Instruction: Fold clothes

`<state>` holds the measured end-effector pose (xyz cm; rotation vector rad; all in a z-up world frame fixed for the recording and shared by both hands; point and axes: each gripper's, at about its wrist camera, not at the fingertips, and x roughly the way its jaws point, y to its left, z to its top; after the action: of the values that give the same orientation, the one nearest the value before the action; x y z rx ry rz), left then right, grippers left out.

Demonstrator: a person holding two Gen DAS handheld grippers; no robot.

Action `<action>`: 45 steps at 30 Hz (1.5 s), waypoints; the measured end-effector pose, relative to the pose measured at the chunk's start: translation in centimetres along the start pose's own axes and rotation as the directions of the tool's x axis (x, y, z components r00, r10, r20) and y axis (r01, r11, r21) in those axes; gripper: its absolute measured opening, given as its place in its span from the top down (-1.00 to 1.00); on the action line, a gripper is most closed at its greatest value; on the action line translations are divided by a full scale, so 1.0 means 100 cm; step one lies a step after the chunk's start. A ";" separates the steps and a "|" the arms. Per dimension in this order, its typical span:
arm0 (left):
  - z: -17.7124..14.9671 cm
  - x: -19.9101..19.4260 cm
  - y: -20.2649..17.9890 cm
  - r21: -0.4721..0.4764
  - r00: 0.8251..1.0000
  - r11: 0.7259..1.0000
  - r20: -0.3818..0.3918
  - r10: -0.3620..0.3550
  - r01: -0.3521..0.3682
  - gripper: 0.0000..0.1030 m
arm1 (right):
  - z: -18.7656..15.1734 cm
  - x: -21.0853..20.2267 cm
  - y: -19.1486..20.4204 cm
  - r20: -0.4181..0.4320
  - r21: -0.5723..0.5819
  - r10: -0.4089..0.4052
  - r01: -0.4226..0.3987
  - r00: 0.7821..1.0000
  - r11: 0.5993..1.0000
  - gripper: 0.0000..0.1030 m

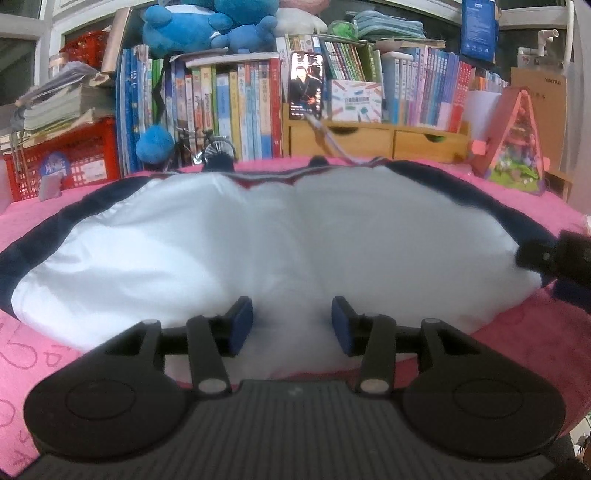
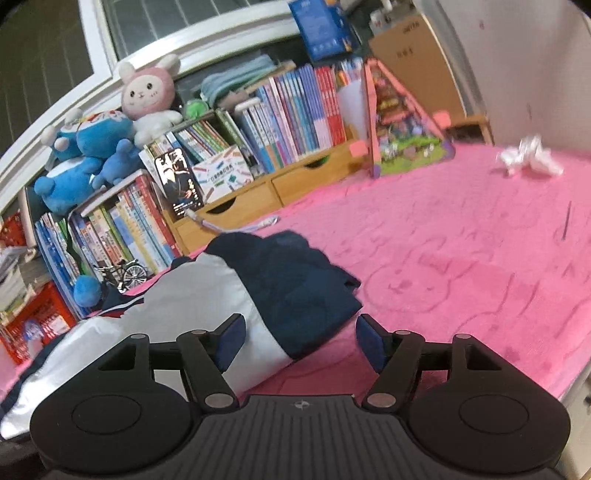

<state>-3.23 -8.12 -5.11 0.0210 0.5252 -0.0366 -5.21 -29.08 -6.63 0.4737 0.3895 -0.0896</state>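
Two hand-held black grippers with blue pads are hovering over a white jacket with navy sleeves and a red-striped collar (image 1: 258, 243), which is lying spread out on a pink plush blanket (image 2: 461, 266). From its own wrist view, the left gripper (image 1: 292, 325) is sitting low at the near hem of the jacket, its fingers spread apart with white fabric showing between them and nothing pinched. The right gripper (image 2: 299, 341) is also standing spread wide, its fingers flanking the end of the navy sleeve (image 2: 295, 291) that is lying folded across the jacket's side; whether the pads are touching the cloth cannot be told. In the left view, the right gripper is appearing as a dark shape at the jacket's right edge. Behind the blanket, a row of upright books (image 1: 236, 107) is lining the wall, with blue plush toys (image 1: 207, 26) sitting on top and a small wooden drawer unit (image 1: 373, 142) standing beside them.
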 end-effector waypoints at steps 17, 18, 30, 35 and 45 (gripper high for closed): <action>0.000 0.000 0.001 -0.009 1.000 1.000 0.002 -0.005 0.005 0.12 | 0.040 0.073 -0.004 -0.161 0.159 0.217 -0.191 0.963 0.968 -0.73; 0.000 0.000 0.001 -0.011 1.000 1.000 0.002 -0.006 0.006 0.12 | 0.042 0.078 -0.004 -0.167 0.171 0.227 -0.199 0.959 0.965 -0.71; 0.007 -0.018 0.066 -0.278 0.987 0.947 0.054 -0.150 0.159 0.13 | 0.068 0.059 0.074 -0.038 -0.232 0.147 -0.152 0.988 0.961 0.64; 0.009 -0.055 0.150 -0.490 0.971 0.848 0.211 -0.109 0.202 0.13 | 0.061 0.024 0.178 0.083 -0.578 0.258 -0.164 0.963 0.799 0.66; -0.042 -0.106 0.286 -0.805 0.960 0.572 0.261 0.100 0.159 0.13 | -0.097 0.020 0.367 -0.245 -0.845 0.481 -0.428 0.842 0.320 0.63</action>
<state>-13.39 20.89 -3.12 -0.9233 0.2092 0.1802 -0.37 7.98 0.39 -0.5056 0.1829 0.6656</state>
